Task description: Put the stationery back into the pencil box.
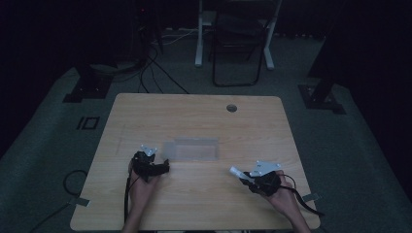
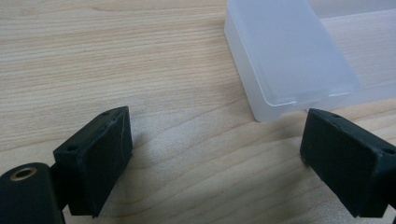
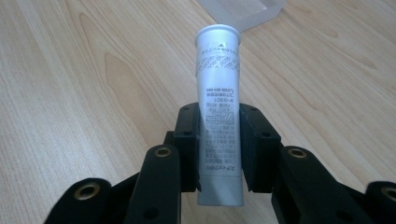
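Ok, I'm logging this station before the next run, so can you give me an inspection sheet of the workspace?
Surface: light wooden table, round grommet hole.
Job's things: white printed plastic tube; clear shallow plastic box, open.
Clutter: nothing seen.
Grippers: left claw open beside the box; right claw shut on the tube.
Cables: black cable trails from each claw.
Surroundings: dark carpet, metal-framed chair, stand bases.

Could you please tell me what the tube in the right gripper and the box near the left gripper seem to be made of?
The tube looks like smooth white plastic with a faint sheen and printed text. The box seems frosted, translucent plastic: the wood grain shows dimly through it.
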`<move>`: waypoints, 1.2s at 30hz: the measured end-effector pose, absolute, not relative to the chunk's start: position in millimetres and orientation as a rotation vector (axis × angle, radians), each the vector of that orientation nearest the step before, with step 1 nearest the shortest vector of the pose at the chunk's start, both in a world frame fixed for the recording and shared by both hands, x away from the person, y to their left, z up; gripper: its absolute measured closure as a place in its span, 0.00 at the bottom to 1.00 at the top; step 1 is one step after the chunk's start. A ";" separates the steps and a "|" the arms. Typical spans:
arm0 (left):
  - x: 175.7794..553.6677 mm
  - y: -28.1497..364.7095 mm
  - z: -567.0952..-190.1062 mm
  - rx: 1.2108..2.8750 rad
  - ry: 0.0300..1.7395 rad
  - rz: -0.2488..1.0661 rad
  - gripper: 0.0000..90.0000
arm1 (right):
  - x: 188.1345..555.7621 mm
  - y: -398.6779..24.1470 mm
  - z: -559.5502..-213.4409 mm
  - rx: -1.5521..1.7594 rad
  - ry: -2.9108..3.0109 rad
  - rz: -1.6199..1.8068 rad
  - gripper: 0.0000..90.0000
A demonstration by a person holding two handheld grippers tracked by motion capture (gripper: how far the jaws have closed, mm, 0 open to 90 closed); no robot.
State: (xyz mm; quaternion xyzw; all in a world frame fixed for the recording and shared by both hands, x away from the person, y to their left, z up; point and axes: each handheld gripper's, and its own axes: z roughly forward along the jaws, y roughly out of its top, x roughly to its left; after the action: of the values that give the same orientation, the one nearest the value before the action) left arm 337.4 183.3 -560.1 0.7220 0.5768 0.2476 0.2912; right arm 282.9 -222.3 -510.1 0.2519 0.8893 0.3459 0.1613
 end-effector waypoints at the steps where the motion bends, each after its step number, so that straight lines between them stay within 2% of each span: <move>1: 337.4 183.3 -560.1 1.924 1.538 0.660 0.11 | 283.2 -222.5 -509.4 0.718 2.538 0.986 0.79; 36: 337.4 183.2 -560.1 1.923 1.538 0.660 0.11 | 294.7 -225.8 -473.4 0.652 2.484 0.983 0.79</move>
State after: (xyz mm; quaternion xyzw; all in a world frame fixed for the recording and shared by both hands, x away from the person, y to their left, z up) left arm 337.4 183.2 -560.1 0.7215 0.5770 0.2477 0.2919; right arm 294.7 -225.8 -473.4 0.2325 0.8861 0.3506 0.1944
